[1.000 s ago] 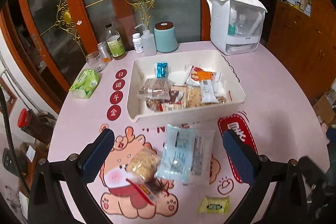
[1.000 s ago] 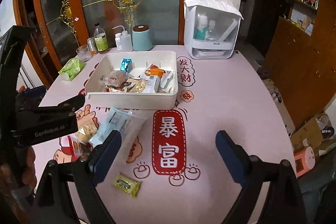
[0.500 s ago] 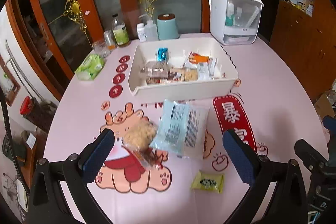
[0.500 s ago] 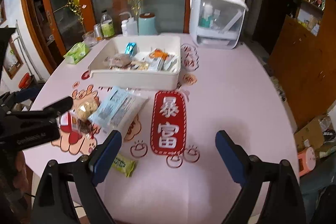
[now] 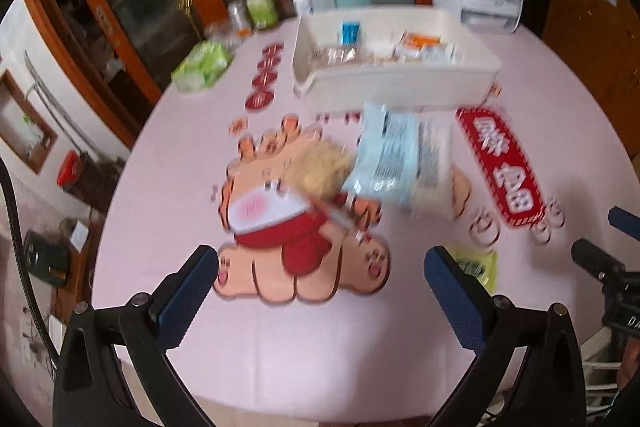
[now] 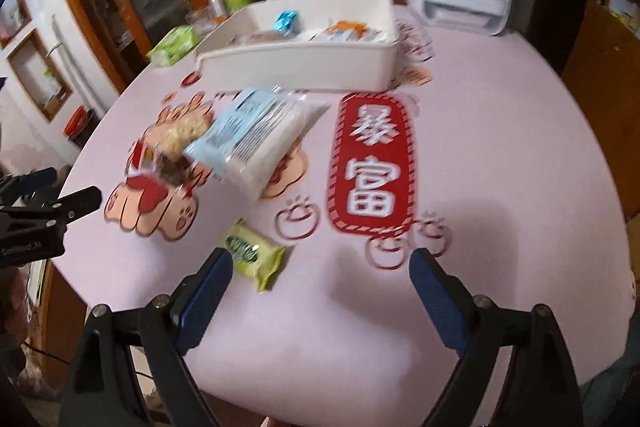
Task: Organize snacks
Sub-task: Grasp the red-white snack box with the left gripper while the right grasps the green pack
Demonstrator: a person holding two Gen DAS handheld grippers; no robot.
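Left gripper (image 5: 320, 279): spread wide, empty, above the table edge. Loose on the table (image 6: 500, 147), left to right: clear cracker bag (image 6: 176, 143), pale blue packet (image 6: 260, 131), small green pack (image 6: 254, 253). Beyond: white tray (image 6: 296, 61), partly filled. Right gripper (image 6: 320, 291): likewise spread, empty. Roughly three snacks left.

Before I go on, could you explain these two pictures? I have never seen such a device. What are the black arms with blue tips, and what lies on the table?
A person holds two hand grippers, each with a camera looking along its fingers. One picture comes from the left gripper, one from the right gripper. Both are open and hold nothing. On the pink table stand a white bin of snacks, a blue packet, a cracker bag and a green packet.
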